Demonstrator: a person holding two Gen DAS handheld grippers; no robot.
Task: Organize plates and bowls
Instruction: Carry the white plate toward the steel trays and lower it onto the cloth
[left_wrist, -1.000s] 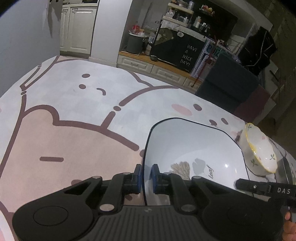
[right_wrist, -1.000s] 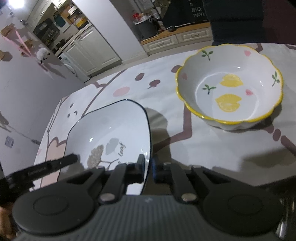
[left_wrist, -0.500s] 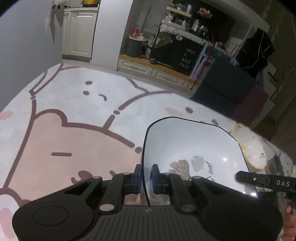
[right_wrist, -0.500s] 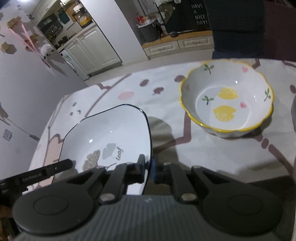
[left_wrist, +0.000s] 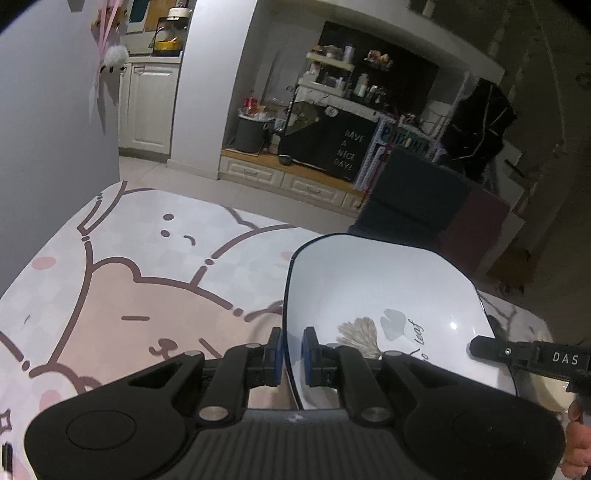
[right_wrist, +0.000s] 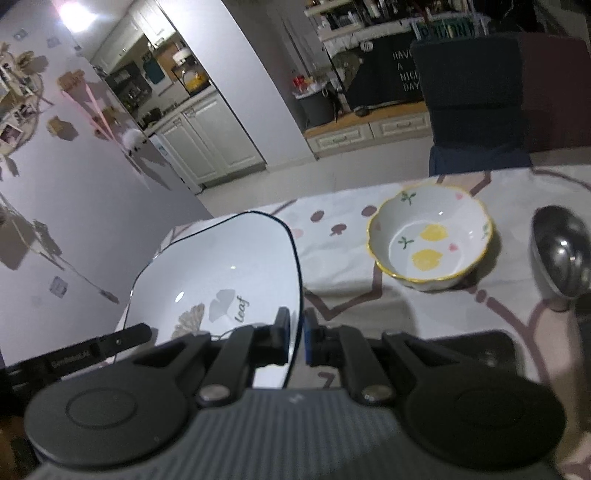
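Plate (left_wrist: 388, 295) white, dark-rimmed, leaf motif, lettered "leaf".

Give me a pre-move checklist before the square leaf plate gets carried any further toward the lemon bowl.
1. Left gripper clamped on the leaf plate's left rim: ok.
2. Right gripper clamped on its right rim: ok.
3. Plate clear of the tablecloth: ok, its shadow lies apart on the cloth beneath.
4. Plate empty: ok.
5. Lemon bowl empty and upright: ok.
6. Metal spoon clear of the path: ok, it lies right of the bowl.
7. Plate level: cannot tell through the fisheye.
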